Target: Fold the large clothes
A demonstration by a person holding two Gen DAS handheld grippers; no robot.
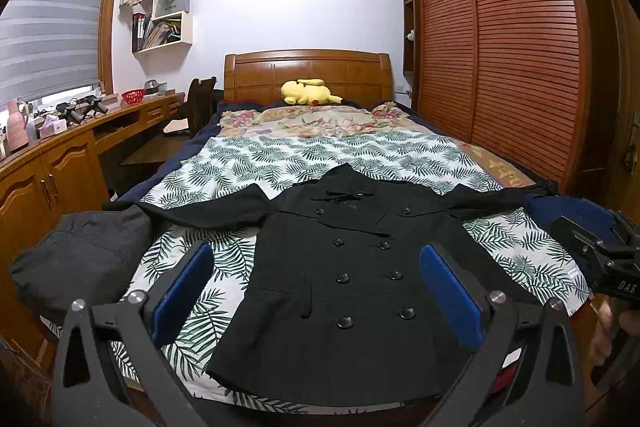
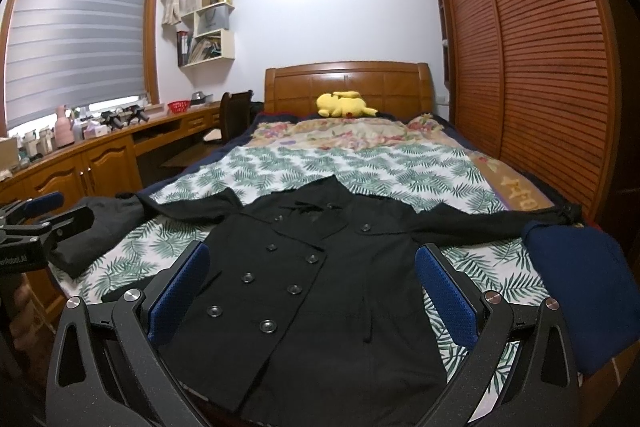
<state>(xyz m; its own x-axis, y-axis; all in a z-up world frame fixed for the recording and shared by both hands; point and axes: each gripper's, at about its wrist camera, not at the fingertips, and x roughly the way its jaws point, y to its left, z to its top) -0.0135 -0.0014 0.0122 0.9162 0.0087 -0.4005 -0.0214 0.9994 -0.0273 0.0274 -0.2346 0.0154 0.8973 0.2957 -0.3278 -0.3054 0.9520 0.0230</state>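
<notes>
1. Black double-breasted coat point(image 1: 344, 275) lies flat and face up on the leaf-print sheet point(image 1: 248, 163) at the foot of the bed, collar toward the headboard point(image 1: 308, 73), hem at the near edge. Both sleeves are spread out sideways. Front is buttoned; two columns of dark buttons visible.
2. Left gripper point(image 1: 316, 291): jaws wide apart, nothing between them. The blue pads point(image 1: 182, 291) frame the coat's lower half from above; no contact with the fabric can be made out.
3. Right gripper point(image 2: 312, 291): jaws also wide apart and holding nothing, hovering over the coat's point(image 2: 304, 291) skirt. Blue pads point(image 2: 444, 291) sit either side of the button rows in this view.
4. Each gripper shows at the edge of the other's view: the right one at the right edge of the left wrist view, the left one at the left edge of the right wrist view.
5. Grey garment point(image 1: 84, 255), bunched, on the left bed corner, just beside the coat's left sleeve end.
6. Navy garment point(image 2: 580, 299), folded or bunched, on the right bed corner near the other sleeve end.
7. Yellow plush toy point(image 1: 310, 91) rests against the headboard, well apart from the coat.
8. Louvred wardrobe point(image 1: 516, 47) on the right; wooden desk point(image 1: 80, 131) under the window on the left.
</notes>
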